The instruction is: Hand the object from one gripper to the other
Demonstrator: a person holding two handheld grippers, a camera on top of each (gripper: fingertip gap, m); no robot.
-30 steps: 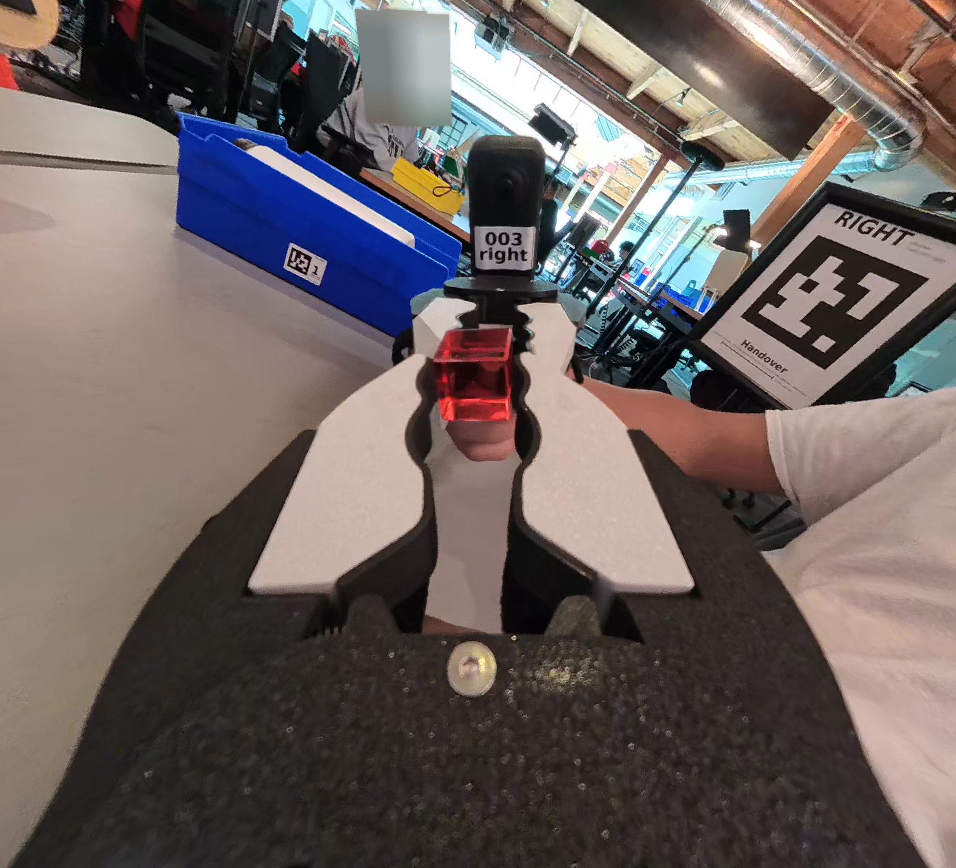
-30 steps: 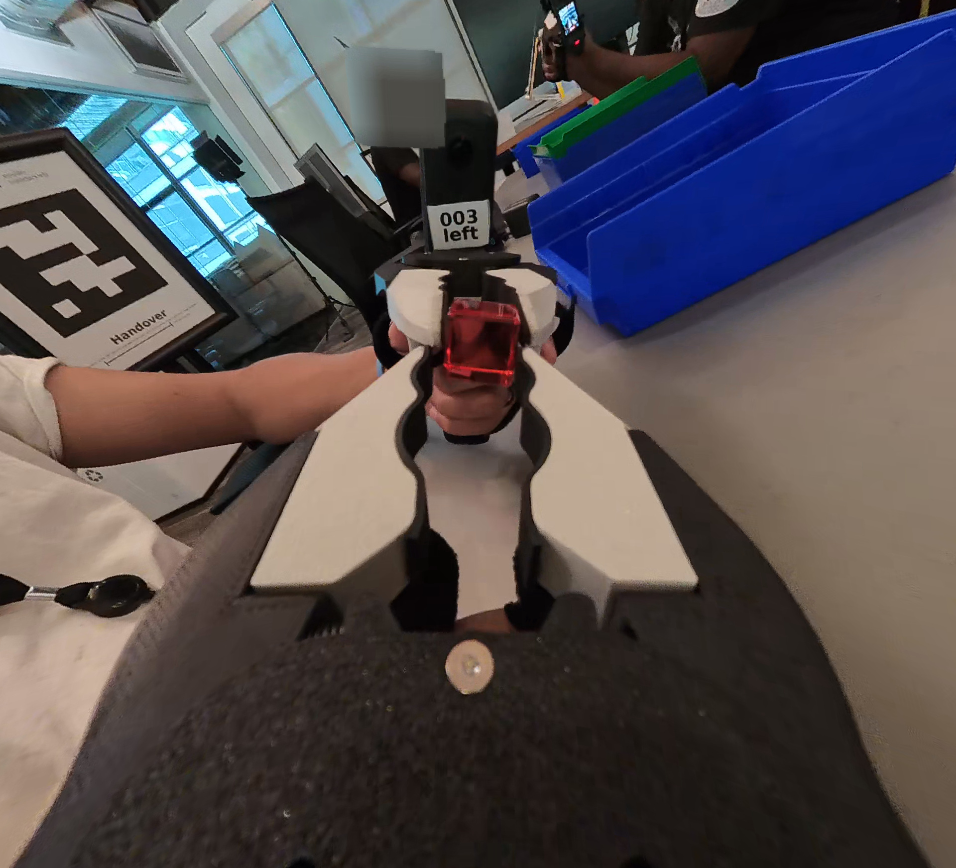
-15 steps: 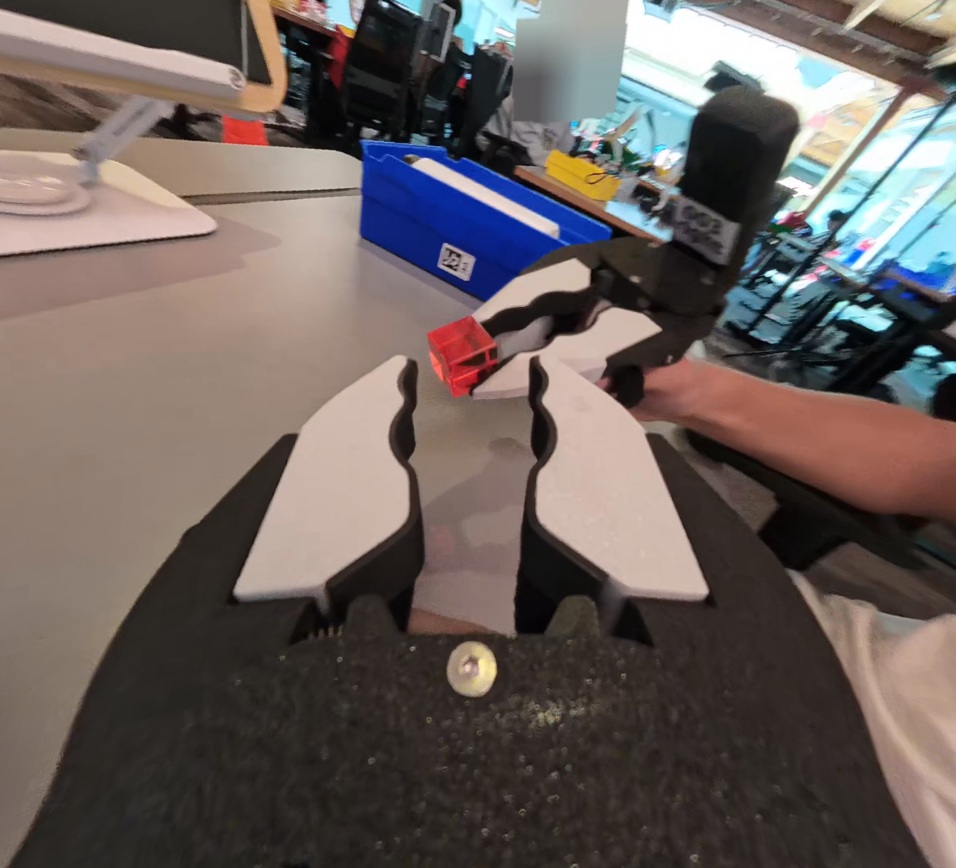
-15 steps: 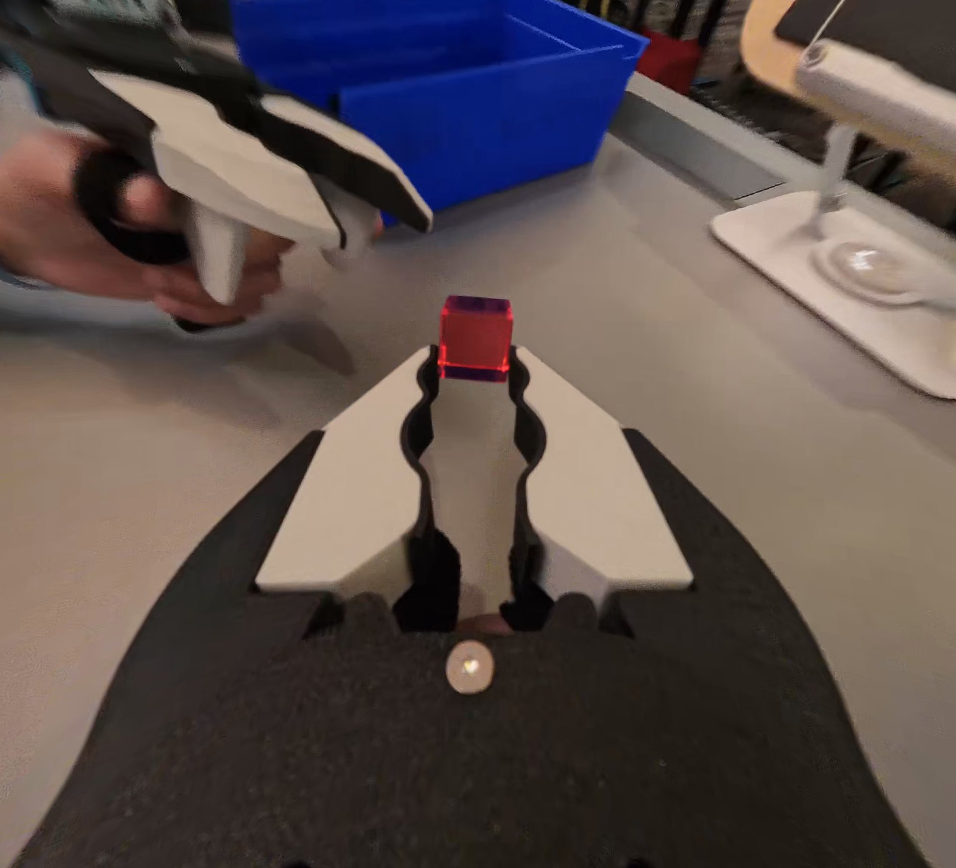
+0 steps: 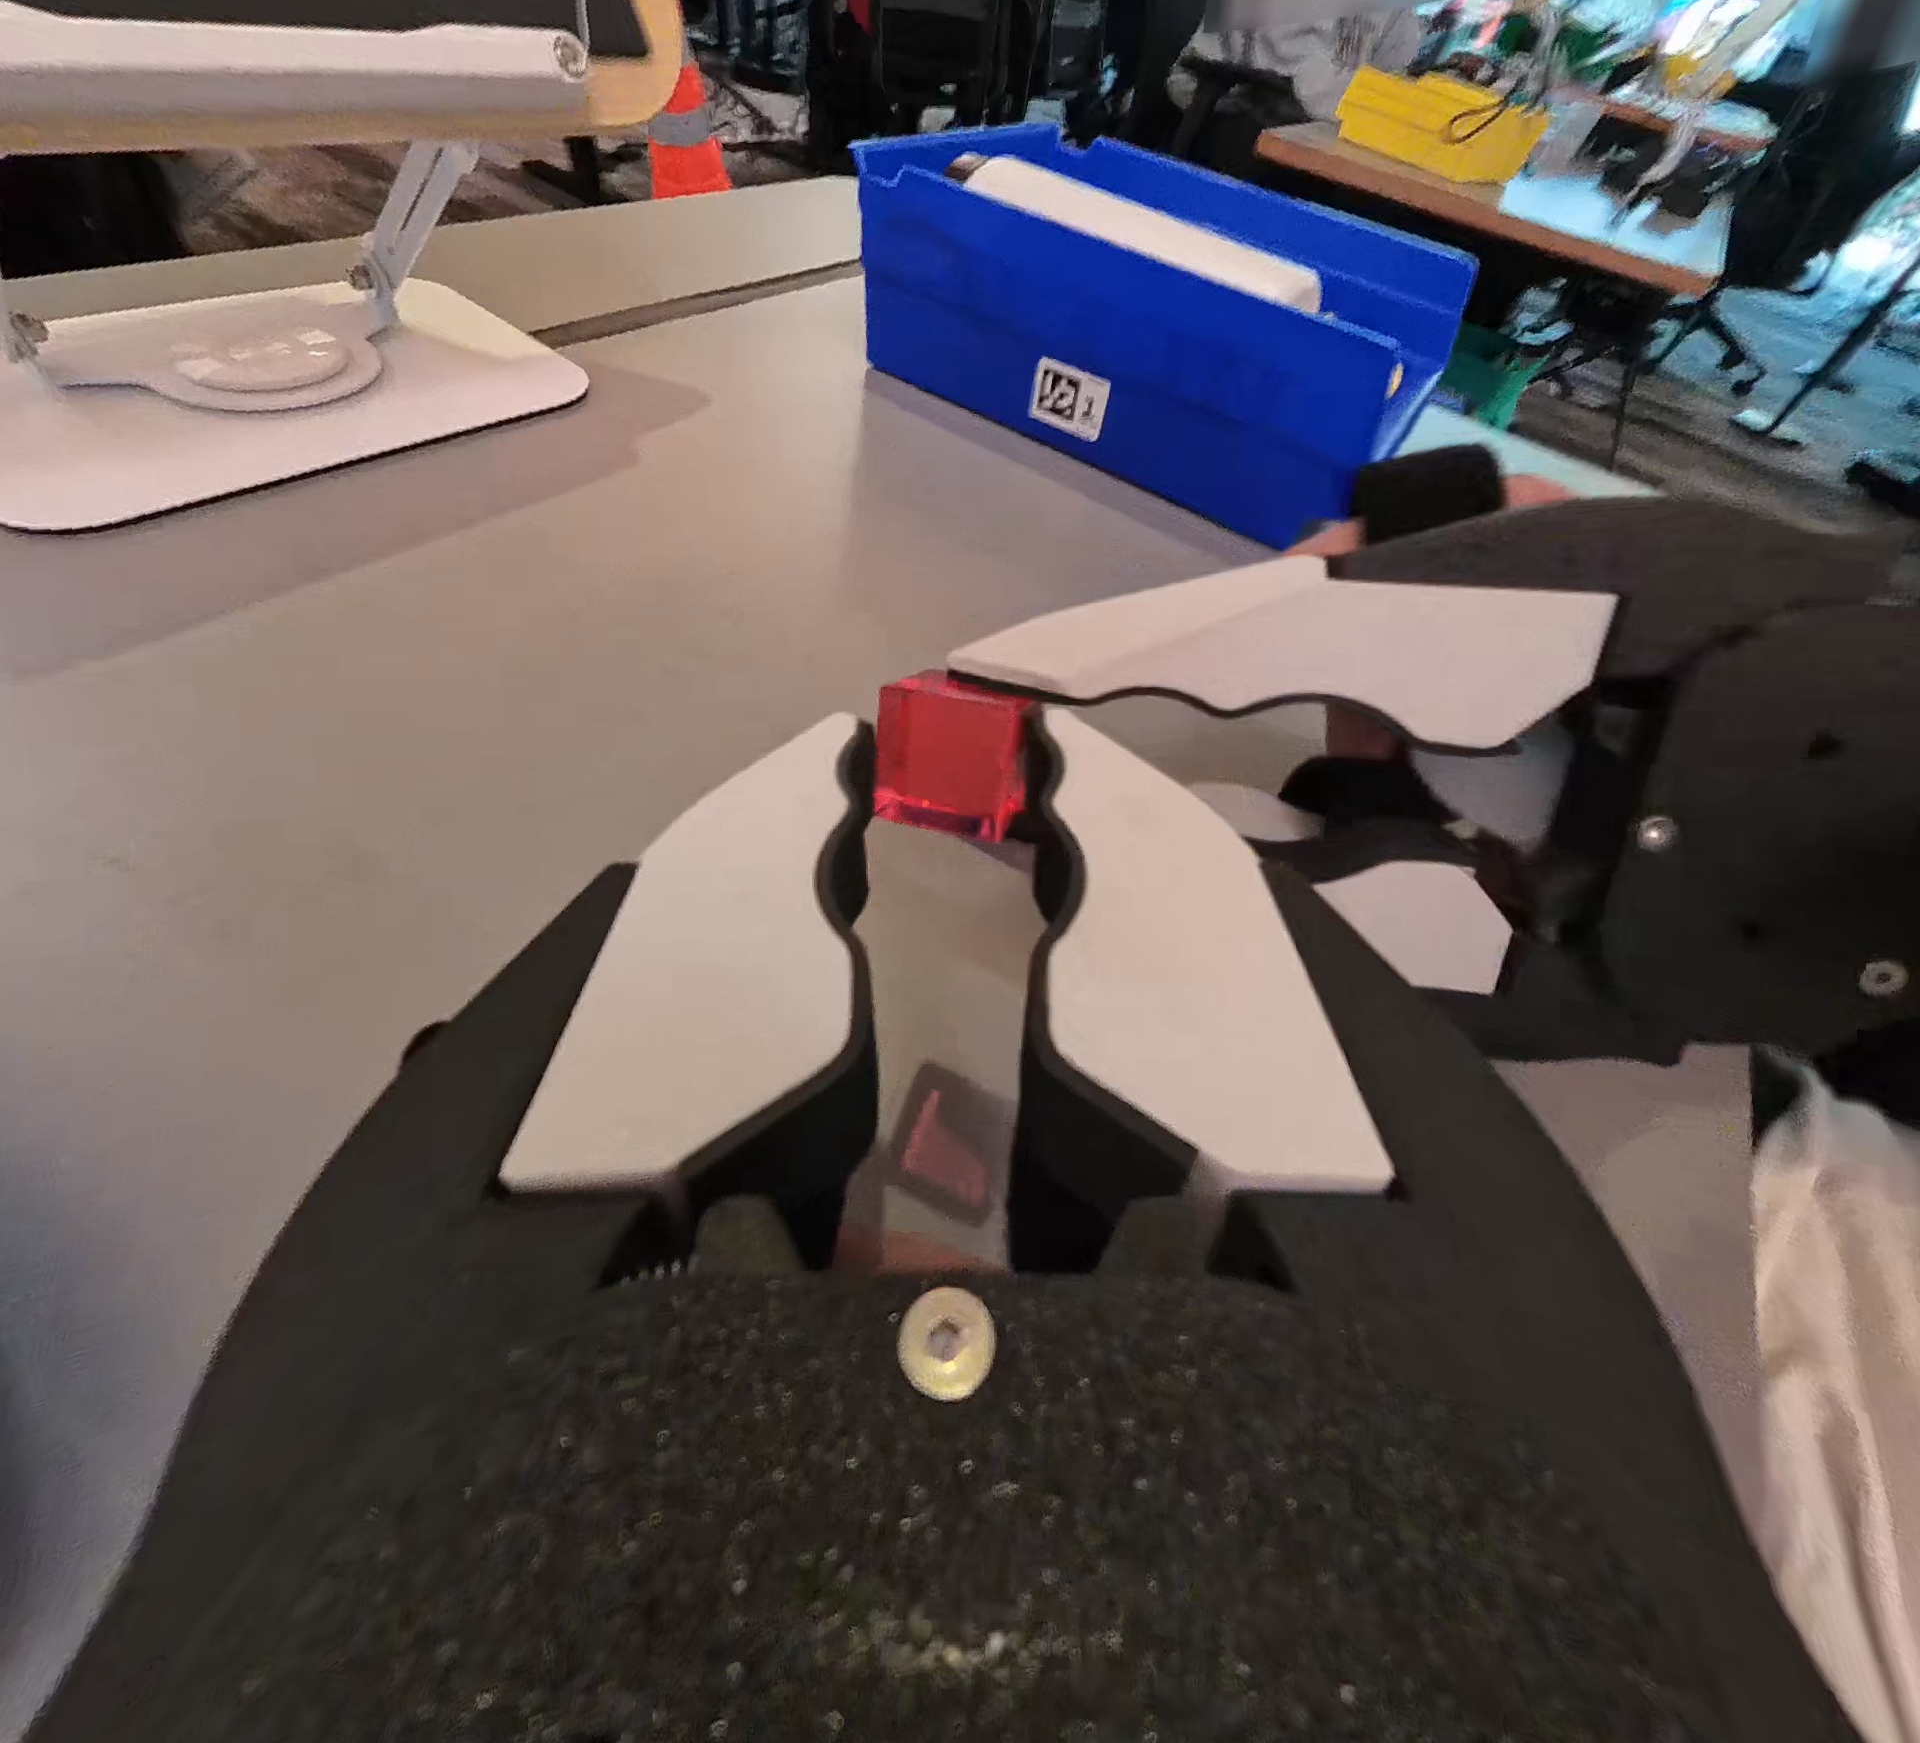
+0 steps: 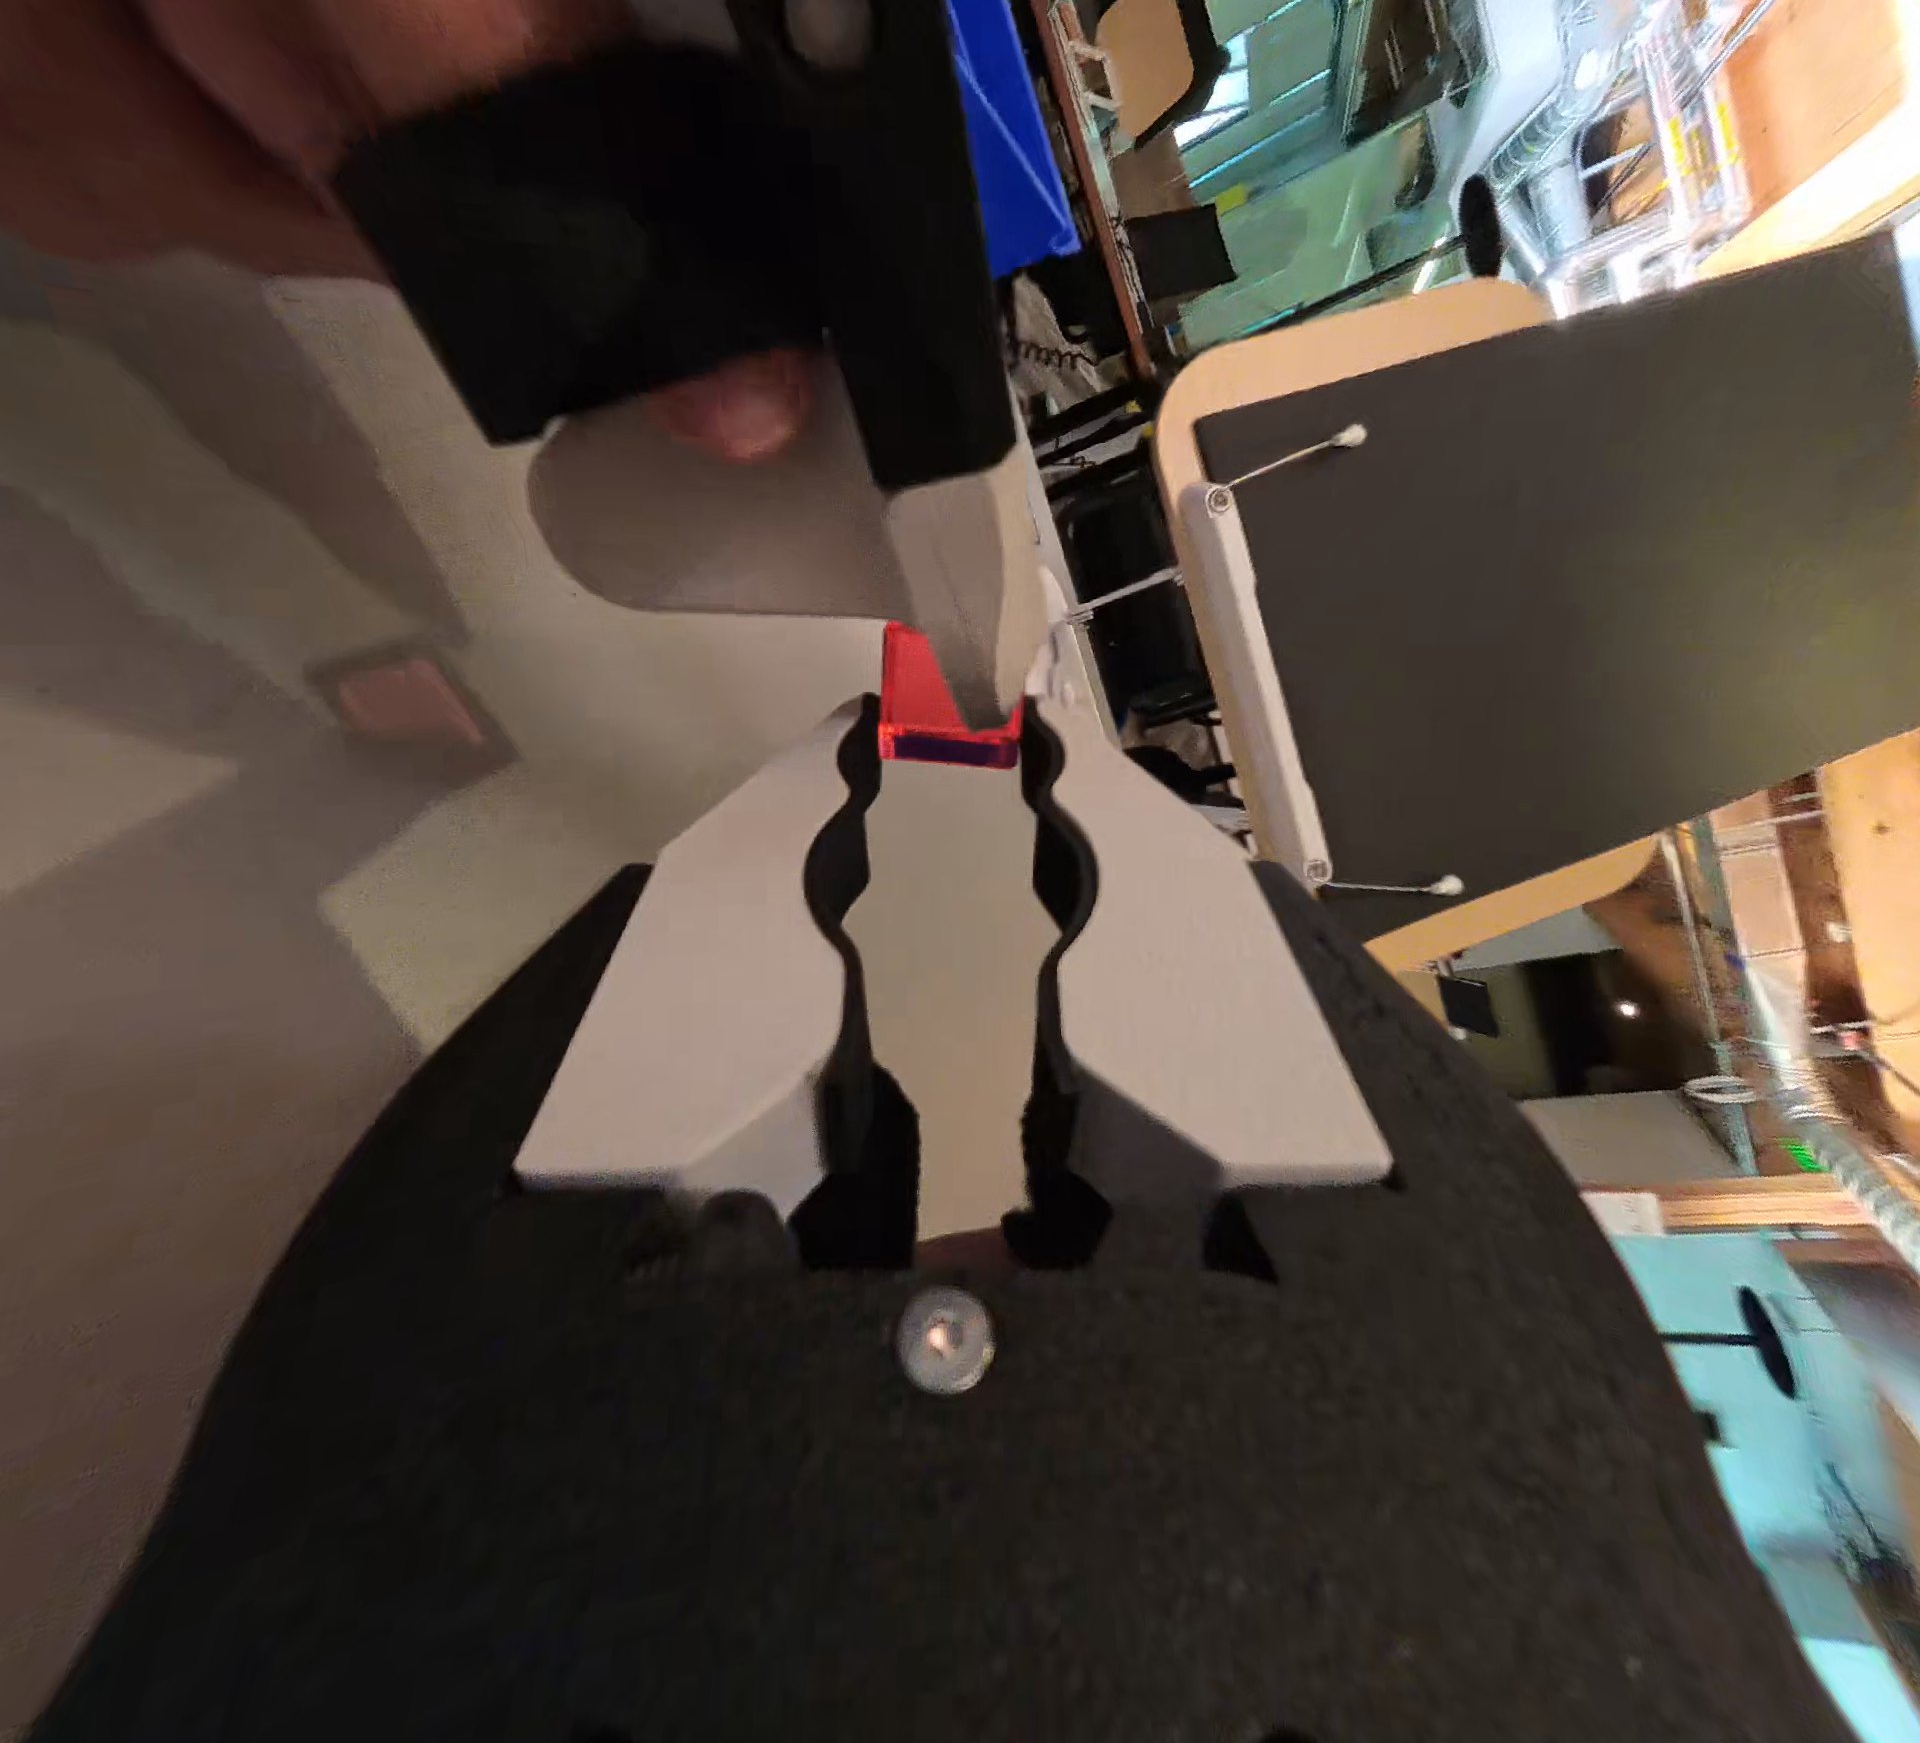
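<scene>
A clear red cube [image 5: 951,753] sits between the fingertips of both grippers, a little above the grey table [image 5: 416,706]. My left gripper [image 5: 948,737] is shut on the cube's left and right sides. My right gripper comes in from the right, rolled on its side. Its upper finger [image 5: 1247,654] lies on top of the cube and its lower finger is mostly hidden. In the right wrist view my right gripper [image 6: 948,727] is shut on the cube [image 6: 914,696]. A white finger [image 6: 935,550] of the left gripper covers part of the cube there.
A blue bin [image 5: 1143,343] holding a white object stands behind the grippers. A white stand base [image 5: 260,405] carrying a dark, wood-edged board [image 6: 1558,550] is at the far left. A hand [image 6: 208,31] holds the left gripper, close above. Both grippers' tips are close together, under 4 cm apart.
My right gripper rolled onto its side and carried the cube between my left fingers. The left fingers, open and apart from the cube half a second ago, have closed on it.
</scene>
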